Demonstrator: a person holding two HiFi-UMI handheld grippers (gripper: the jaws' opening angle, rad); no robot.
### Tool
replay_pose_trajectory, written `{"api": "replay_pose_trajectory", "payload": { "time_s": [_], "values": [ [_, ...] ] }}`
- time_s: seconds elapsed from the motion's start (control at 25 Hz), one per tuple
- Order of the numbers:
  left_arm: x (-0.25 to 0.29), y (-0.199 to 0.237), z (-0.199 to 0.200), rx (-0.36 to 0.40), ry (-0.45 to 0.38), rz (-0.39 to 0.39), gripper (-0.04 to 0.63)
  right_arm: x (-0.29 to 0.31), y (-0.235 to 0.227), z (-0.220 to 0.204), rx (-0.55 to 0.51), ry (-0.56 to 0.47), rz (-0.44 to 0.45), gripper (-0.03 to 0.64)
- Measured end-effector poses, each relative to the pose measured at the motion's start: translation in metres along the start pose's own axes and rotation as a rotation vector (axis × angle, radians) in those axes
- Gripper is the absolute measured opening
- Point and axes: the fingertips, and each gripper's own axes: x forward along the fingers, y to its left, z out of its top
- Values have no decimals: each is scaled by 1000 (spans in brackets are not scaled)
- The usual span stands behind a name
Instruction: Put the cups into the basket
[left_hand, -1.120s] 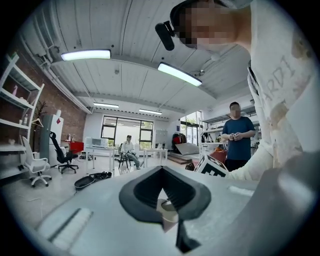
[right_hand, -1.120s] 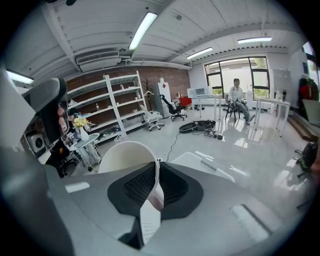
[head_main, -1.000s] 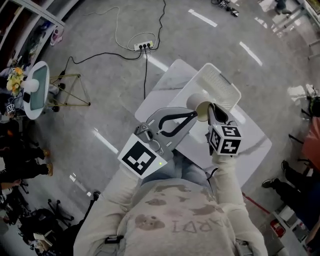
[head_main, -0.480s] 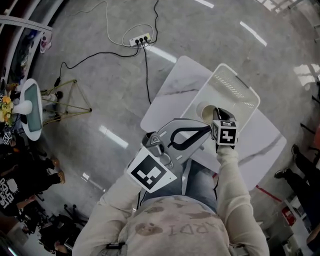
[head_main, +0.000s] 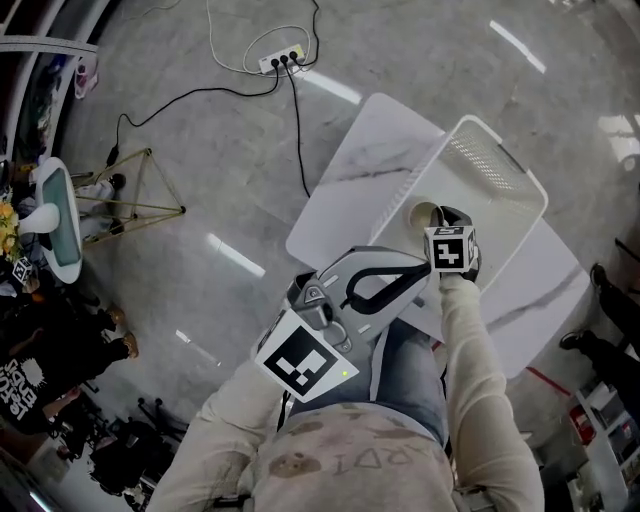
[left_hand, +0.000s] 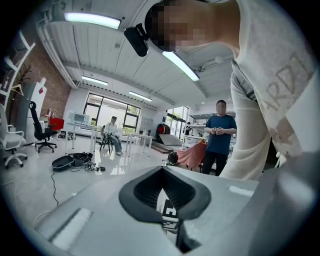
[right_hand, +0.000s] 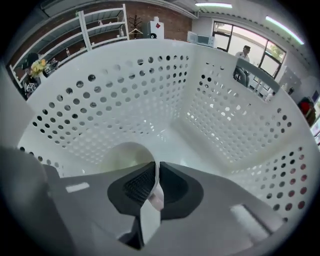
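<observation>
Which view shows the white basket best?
The right gripper view: the basket fills it, its perforated walls clear. The head view shows it nearly whole but small. The left gripper view shows none of it.

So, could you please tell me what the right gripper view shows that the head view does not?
Only the right gripper view shows the right gripper shut on the thin wall of the white cup, and the perforated basket walls seen from inside. Only the head view shows the left gripper, shut and empty outside the basket, the white table that the basket stands on, and a power strip on the floor. Both show the cup held inside the basket.
</observation>
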Motion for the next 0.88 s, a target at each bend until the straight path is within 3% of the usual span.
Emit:
{"api": "replay_pose_trajectory", "payload": {
  "time_s": [0.4, 0.6, 0.72, 0.88],
  "values": [
    [-6, -6, -9, 10, 14, 11, 0, 5, 4, -3, -43, -2, -18, 55],
    [-6, -19, 4, 33, 7, 13, 0, -23, 5, 7, -33, -56, 4, 68],
    [-6, -32, 16, 52, 4, 15, 0, -48, 6, 12, -26, -94, 21, 24],
    [-6, -47, 36, 86, -10, 29, 0, -103, 12, 35, -19, -215, 62, 23]
  ]
}}
